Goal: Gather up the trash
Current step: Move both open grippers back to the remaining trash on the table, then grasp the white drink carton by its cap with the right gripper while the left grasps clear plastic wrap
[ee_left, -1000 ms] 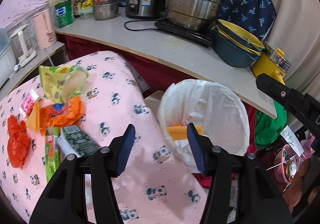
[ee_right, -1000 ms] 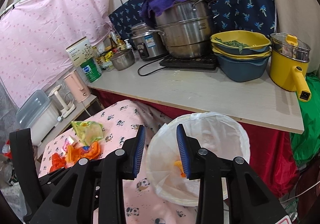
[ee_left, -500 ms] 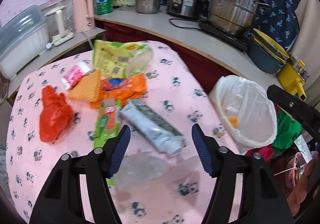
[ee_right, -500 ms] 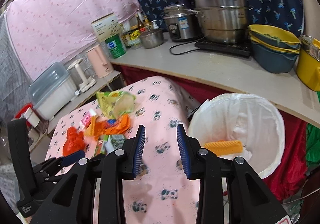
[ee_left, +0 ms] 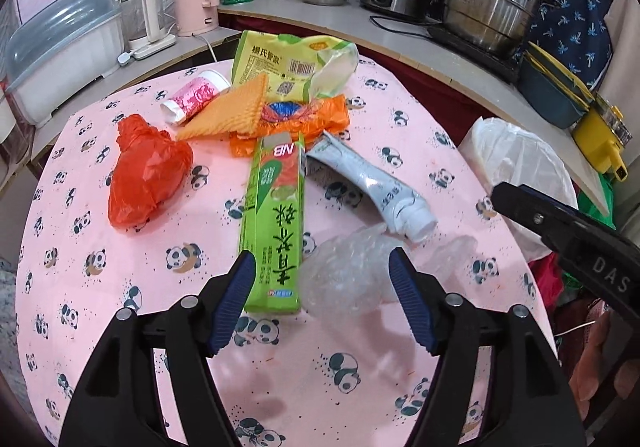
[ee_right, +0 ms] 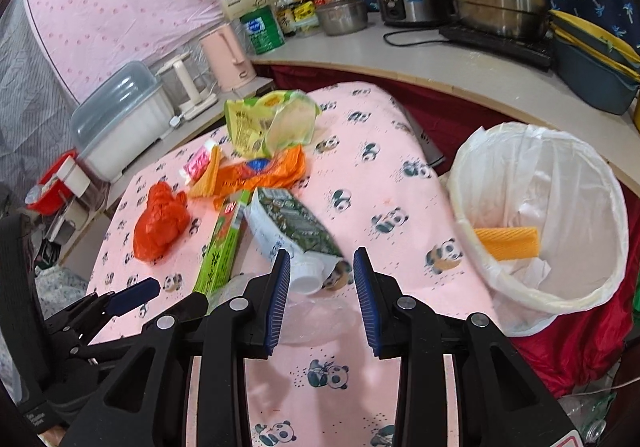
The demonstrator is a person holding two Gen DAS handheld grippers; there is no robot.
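**Two grippers above trash on a panda-print table**

Left wrist view: The left gripper (ee_left: 322, 301) hangs over a pink table (ee_left: 100, 287), its jaws opening and clamped on nothing. Between the blue pads (ee_left: 236, 297) lies a crumpled clear plastic wrap (ee_left: 348, 275), see-through and hard to outline; the left pad covers the near corner of a green carton (ee_left: 276, 223) lying flat. Just beyond sit a grey-white squeezed tube (ee_left: 372, 183), a red plastic bag (ee_left: 146, 171) to the left, and a heap of orange and yellow-green wrappers (ee_left: 288, 87) farther off. The right gripper's black arm cuts across the white-lined trash bin (ee_left: 520, 159) at right.

Right wrist view: The right gripper (ee_right: 322, 297) has its jaws partly apart and empty. The tube's white cap (ee_right: 306, 279) shows between them, slightly blurred. The bin (ee_right: 536, 299) stands to the right, beside the table, holding an orange ridged piece (ee_right: 508, 241). The left gripper's pad pokes in at lower left.
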